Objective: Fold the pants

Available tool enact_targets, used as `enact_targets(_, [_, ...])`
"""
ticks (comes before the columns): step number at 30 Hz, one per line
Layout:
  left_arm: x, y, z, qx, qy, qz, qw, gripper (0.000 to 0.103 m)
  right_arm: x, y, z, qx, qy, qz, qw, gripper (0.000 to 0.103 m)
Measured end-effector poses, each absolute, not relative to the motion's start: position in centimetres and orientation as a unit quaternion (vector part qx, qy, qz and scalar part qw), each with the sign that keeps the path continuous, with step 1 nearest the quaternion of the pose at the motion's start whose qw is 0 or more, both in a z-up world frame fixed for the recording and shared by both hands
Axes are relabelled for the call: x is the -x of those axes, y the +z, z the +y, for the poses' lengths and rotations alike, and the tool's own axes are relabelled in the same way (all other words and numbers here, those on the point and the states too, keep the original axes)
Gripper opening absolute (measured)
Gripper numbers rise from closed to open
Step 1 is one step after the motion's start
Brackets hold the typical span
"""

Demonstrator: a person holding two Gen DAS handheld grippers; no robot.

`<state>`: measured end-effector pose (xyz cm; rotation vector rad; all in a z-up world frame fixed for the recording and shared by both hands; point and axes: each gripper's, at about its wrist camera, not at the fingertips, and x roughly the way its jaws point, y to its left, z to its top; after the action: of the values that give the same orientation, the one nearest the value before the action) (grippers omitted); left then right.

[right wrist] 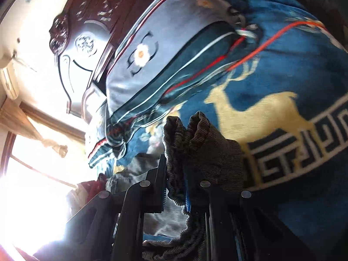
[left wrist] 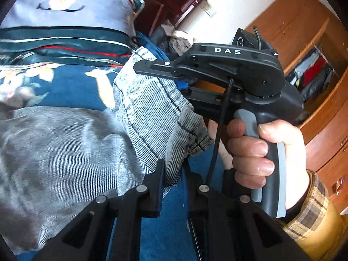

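Left gripper (left wrist: 173, 174): clamped on a ribbed edge of the pants (left wrist: 150, 108), grey fabric pinched between its jaws.
Right gripper (right wrist: 175, 180): clenched on bunched ribbed fabric of the pants (right wrist: 204, 143).
Right hand (left wrist: 267, 158): wrapped round the right gripper's handle, plaid sleeve (left wrist: 311, 215) at the wrist.
Pants: lifted over the blue deer-patterned blanket (right wrist: 271, 87) on the bed.
Pillow (left wrist: 71, 6): at the bed's far end.
Wardrobe (left wrist: 304, 50): beyond, open.

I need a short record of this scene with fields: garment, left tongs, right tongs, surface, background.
garment: grey ribbed corduroy pants, lifted off the bed
left tongs: shut on a pants edge
right tongs: shut on the bunched ribbed cuff
surface: blue blanket with yellow deer pattern
background: grey-blue satin pillow, brown wooden wardrobe
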<state>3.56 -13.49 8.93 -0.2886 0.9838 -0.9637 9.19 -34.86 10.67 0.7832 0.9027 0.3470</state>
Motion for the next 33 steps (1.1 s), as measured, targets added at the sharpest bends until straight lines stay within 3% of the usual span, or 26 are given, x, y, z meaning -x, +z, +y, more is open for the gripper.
enact_targets(13, [-4.3,4.1,-4.5,0.231,-0.385,0.474,0.758,0.016,-13.4,7.9,-22.1,-0.24,0.175,0.511,0.807,0.014])
enact_targets(16, [-4.4,2.3,-2.8,0.254,-0.372,0.486,0.749,0.018,-14.0,6.4,-19.7,-0.205,0.165,0.531,0.806,0.017])
enact_targets(18, [-4.4,1.3,-1.9,0.259,-0.356,0.496,0.748,0.02,-14.5,5.1,-18.1,-0.188,0.168,0.548,0.798,0.029])
enact_targets(21, [-4.5,0.0,-0.9,0.268,-0.331,0.515,0.744,0.031,-14.6,3.4,-17.1,-0.196,0.174,0.573,0.777,0.051])
enact_targets(24, [-4.1,0.2,-0.2,0.268,-0.33,0.516,0.744,0.034,-13.8,3.9,-17.2,-0.202,0.177,0.561,0.783,0.051])
enact_targets(29, [-3.5,1.6,-0.1,0.249,-0.326,0.513,0.754,0.055,-10.0,7.6,-22.0,-0.247,0.182,0.509,0.804,0.056])
enact_targets(33, [-3.7,3.6,1.7,0.243,-0.318,0.493,0.773,0.057,-6.2,8.8,-26.2,-0.259,0.141,0.492,0.819,0.056])
